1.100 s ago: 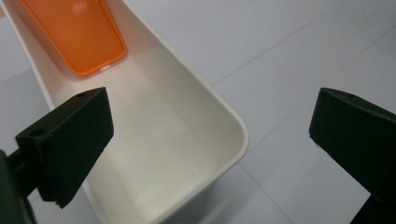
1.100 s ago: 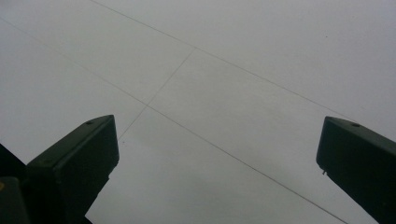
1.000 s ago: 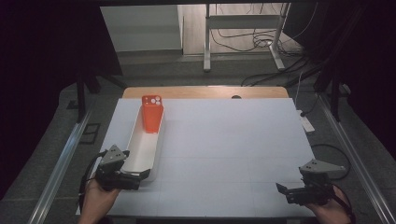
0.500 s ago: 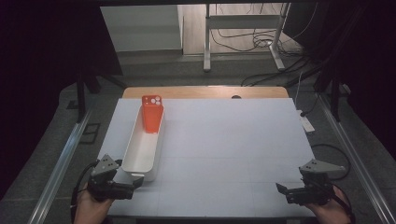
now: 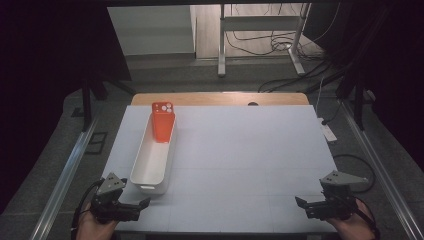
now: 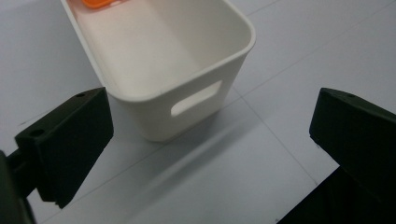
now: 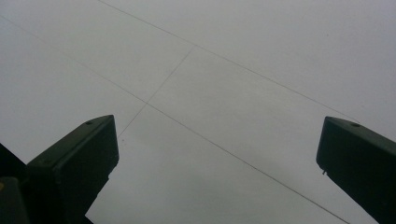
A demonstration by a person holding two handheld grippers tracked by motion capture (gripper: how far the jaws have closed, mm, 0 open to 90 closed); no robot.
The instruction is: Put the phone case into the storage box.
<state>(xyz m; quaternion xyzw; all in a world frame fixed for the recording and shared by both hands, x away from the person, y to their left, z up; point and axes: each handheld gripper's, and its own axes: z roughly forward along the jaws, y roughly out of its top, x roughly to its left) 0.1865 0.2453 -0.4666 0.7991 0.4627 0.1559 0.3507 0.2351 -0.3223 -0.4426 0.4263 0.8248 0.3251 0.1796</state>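
A long white bin (image 5: 152,160) lies on the left half of the pale table mat (image 5: 240,165), running front to back. An orange-red phone case (image 5: 163,121) leans upright inside its far end. My left gripper (image 5: 142,204) stands open at the front left corner, just short of the bin's near end and apart from it. In the left gripper view the bin's handle-slot end (image 6: 196,98) lies ahead between the spread jaws, with a bit of the orange case (image 6: 95,3) at the top. My right gripper (image 5: 298,202) is open and empty at the front right corner.
A wooden table edge (image 5: 220,98) shows behind the mat. Metal rails run along both sides of the table. A desk frame (image 5: 260,45) and cables lie on the floor beyond. The right gripper view looks down on bare mat (image 7: 224,93).
My left gripper has drawn back from the bin's near end toward the front left corner of the table. The right gripper has stayed put.
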